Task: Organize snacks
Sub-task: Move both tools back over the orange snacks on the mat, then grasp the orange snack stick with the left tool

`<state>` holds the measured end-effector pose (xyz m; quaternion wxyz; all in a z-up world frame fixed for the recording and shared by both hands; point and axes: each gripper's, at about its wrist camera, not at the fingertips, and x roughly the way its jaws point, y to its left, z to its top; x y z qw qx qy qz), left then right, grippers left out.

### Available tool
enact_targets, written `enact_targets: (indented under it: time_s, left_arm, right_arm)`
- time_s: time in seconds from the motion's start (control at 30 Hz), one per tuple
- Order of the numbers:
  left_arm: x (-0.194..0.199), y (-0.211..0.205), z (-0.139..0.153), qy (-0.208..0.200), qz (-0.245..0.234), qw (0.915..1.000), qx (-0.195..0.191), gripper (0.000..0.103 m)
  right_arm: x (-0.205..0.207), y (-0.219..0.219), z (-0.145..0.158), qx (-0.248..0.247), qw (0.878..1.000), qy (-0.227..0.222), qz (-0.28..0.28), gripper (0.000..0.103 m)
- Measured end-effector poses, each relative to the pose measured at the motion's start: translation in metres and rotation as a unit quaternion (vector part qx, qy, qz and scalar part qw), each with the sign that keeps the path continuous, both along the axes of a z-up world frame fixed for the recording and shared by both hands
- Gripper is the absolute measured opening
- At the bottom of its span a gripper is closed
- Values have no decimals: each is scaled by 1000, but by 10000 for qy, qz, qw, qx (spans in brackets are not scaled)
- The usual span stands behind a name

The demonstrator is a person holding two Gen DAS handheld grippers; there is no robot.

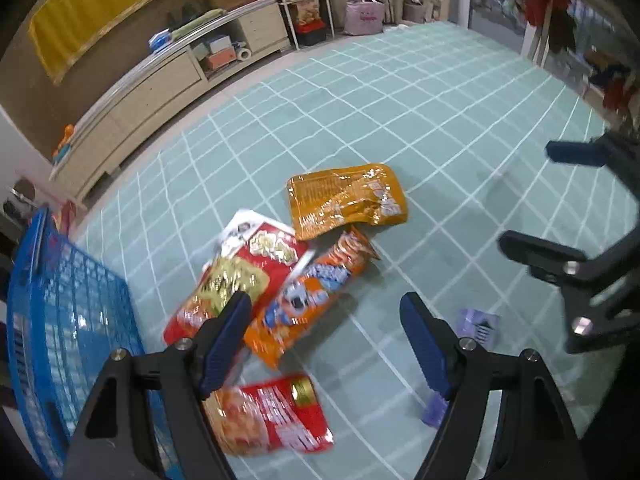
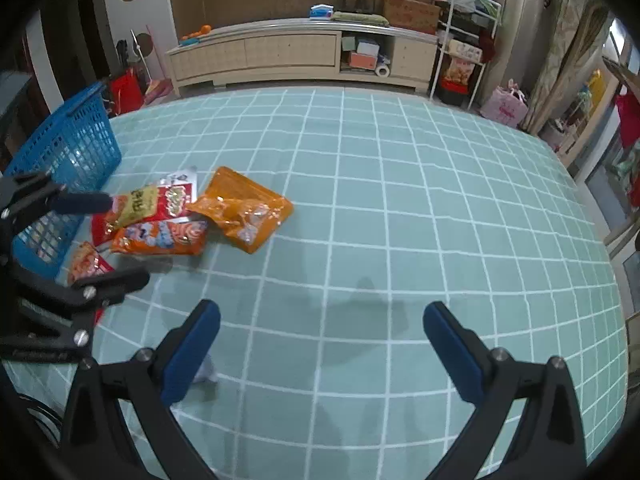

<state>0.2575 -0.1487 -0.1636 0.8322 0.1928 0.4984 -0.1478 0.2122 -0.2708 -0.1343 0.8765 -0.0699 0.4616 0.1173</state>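
Note:
Several snack bags lie on the teal checked mat (image 1: 420,112): an orange foil bag (image 1: 346,200) (image 2: 244,210), an orange chip bag (image 1: 308,296) (image 2: 160,236), a red-and-white bag (image 1: 240,272) (image 2: 148,206) and a small red bag (image 1: 272,414) (image 2: 86,264). A blue basket (image 1: 68,320) (image 2: 68,152) stands left of them. My left gripper (image 1: 326,304) is open, hovering over the pile and small red bag; it also shows in the right wrist view (image 2: 120,240). My right gripper (image 2: 320,312) is open and empty over bare mat; it also shows in the left wrist view (image 1: 524,192).
A small purple packet (image 1: 478,324) (image 2: 206,370) lies on the mat near my fingers. A long low cabinet (image 2: 300,54), a white shelf rack (image 2: 464,40) and a pink bag (image 2: 504,106) line the far wall. Clothes hang at the right.

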Motion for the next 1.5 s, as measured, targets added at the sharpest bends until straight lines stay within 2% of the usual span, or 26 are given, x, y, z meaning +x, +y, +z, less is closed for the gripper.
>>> enact_targets:
  time_s: [0.2,0.27,0.4,0.47,0.53,0.6,0.87,0.97,1.13,1.33,1.5]
  left_arm:
    - [20,1,-19,304,-73,9994,-111,75]
    - [23,3,-23,513,-46,9983,-287,70]
    - [22,4,-28,834,5,9955,-440,43]
    - [19,3,-30,890,9,9946,-529,36]
    - [18,4,-31,909,102,9939,-622,21]
    - [16,4,-30,890,195,9936,-672,15]
    - [-12,16,-8,361,430,9935,-985,13]
    - [-21,31,1,163,631,9929,-997,13]
    - [-27,55,12,-8,960,9895,-1081,13]
    - [-22,71,12,-111,1202,9861,-1138,13]
    - [-14,72,8,-160,1278,9848,-1162,13]
  right_arm:
    - [6,-5,-1,110,9999,82,-69,103]
    - [6,-4,-3,125,9998,118,-50,103]
    - [6,-4,-2,148,9998,145,-38,103]
    - [6,-3,-3,172,9997,165,-53,103]
    - [6,-2,-4,210,9995,215,-58,103]
    - [7,-2,-5,206,9995,238,-56,103]
    - [4,2,-6,365,9990,247,66,103]
    - [8,11,-4,362,9983,309,347,103]
    - [22,33,1,23,9947,142,1016,103]
    - [52,68,-6,-329,9821,152,1847,103]
    - [77,83,-18,-167,9750,316,2191,100]
